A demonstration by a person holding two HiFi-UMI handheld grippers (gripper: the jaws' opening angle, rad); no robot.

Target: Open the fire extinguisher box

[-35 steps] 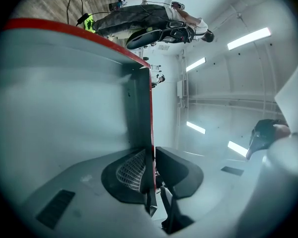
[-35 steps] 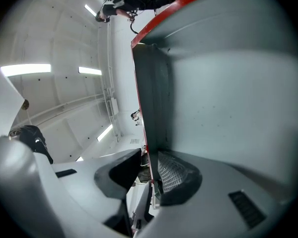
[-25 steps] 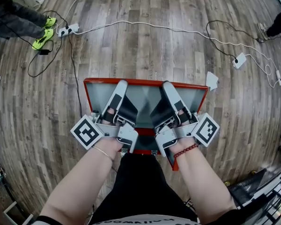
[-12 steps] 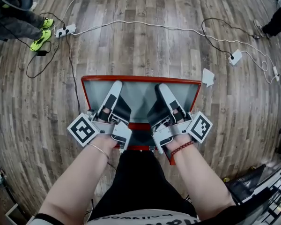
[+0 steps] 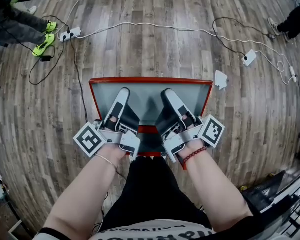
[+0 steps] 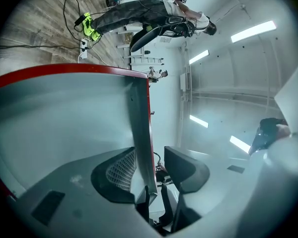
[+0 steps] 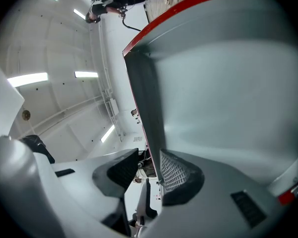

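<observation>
Head view: the left claw (image 5: 126, 103) and the right claw (image 5: 166, 104) sit side by side on the near edge of the red-rimmed box lid (image 5: 150, 91), which spreads ahead of both.

Left gripper view: the left claw (image 6: 150, 165) is opening. The box lid (image 6: 64, 118) edge stands between its jaws, against the left pad and clear of the right.

Right gripper view: the right claw (image 7: 148, 168) stands partly open astride the box lid (image 7: 228, 83) edge, with the right pad against it and the left pad apart.
</observation>
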